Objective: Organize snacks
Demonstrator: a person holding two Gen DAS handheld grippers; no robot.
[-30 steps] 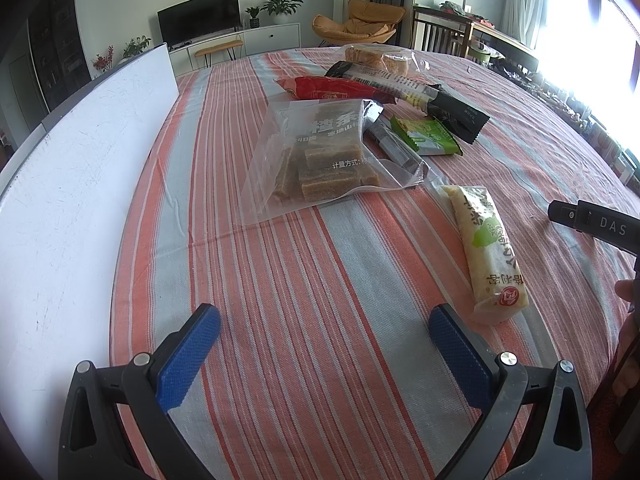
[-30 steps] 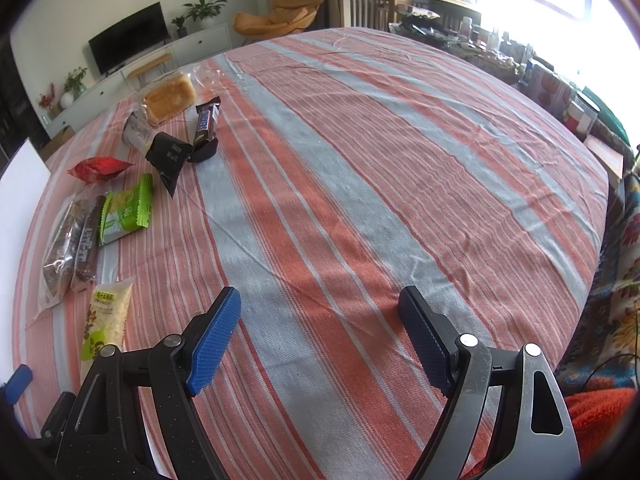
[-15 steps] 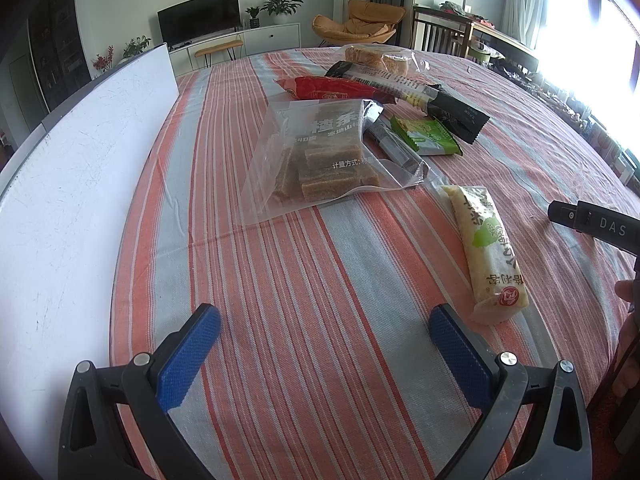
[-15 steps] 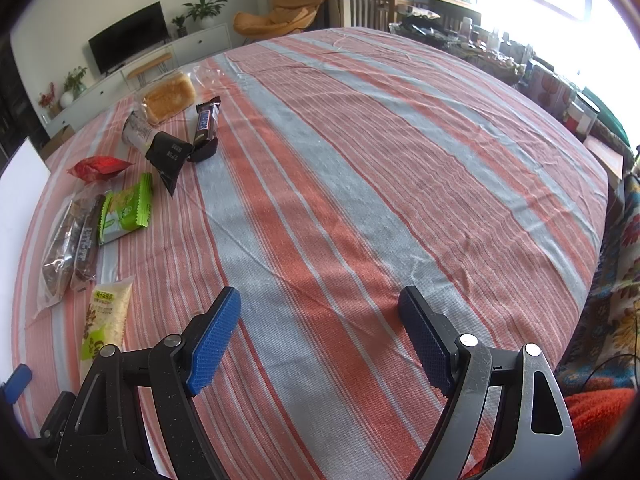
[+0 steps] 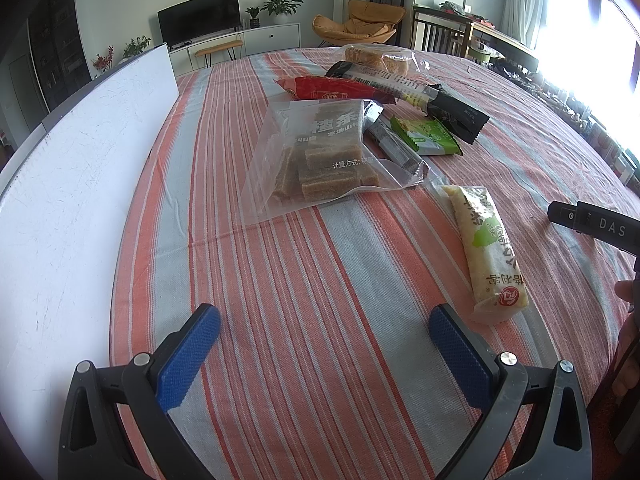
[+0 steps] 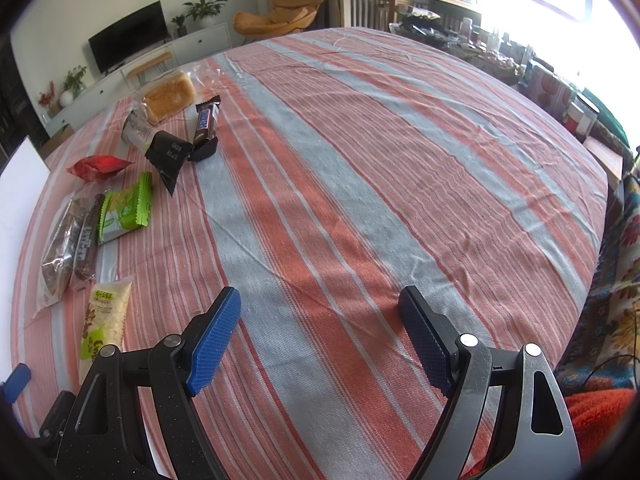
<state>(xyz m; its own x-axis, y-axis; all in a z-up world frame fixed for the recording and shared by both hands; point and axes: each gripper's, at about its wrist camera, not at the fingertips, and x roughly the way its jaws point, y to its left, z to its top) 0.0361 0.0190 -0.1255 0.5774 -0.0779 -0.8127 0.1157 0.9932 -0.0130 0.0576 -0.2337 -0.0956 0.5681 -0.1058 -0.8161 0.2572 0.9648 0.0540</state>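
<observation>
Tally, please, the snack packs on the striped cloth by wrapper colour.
Clear bags: 2
Dark wrappers: 3
Red pack: 1
Green pack: 1
Cream pack: 1
Total: 8

Orange armchair (image 5: pixel 357 20) by curtains; television (image 5: pixel 199 16) on white cabinet (image 5: pixel 256 38).

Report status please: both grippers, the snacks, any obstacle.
Left gripper open, empty. Right gripper open, empty. Long cream snack packet with green print nearest, flat on striped cloth. Nothing in the way.
</observation>
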